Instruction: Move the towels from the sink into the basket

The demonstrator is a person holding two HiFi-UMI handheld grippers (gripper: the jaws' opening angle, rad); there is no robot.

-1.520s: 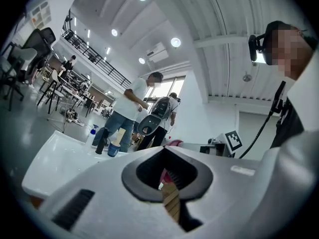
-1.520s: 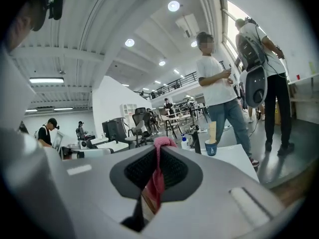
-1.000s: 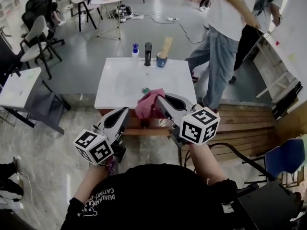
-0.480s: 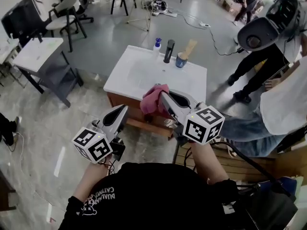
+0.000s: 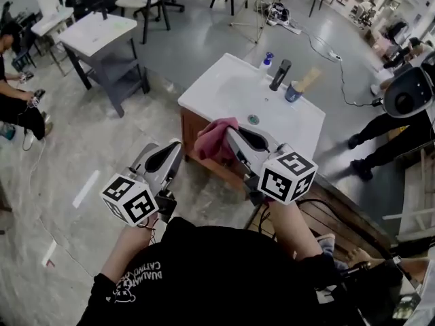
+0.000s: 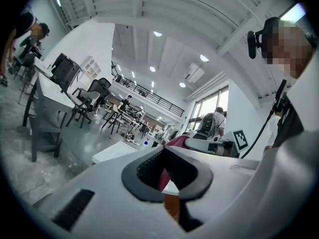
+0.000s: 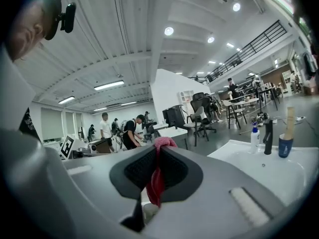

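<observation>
Towel [image 7: 157, 182] hangs vertically from jaws of right gripper [image 7: 159, 148].

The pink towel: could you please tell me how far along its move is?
Done: the pink towel is out of the sink, where no other towel shows. In hand: the right tongs are shut on it; the left tongs are shut, empty. Left: the drop; no basket is in view.

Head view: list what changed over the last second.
The person and both grippers have turned left, so the sink slid from centre toward the right. Unchanged: the right gripper stays shut on the pink towel; the left gripper stays empty.
</observation>
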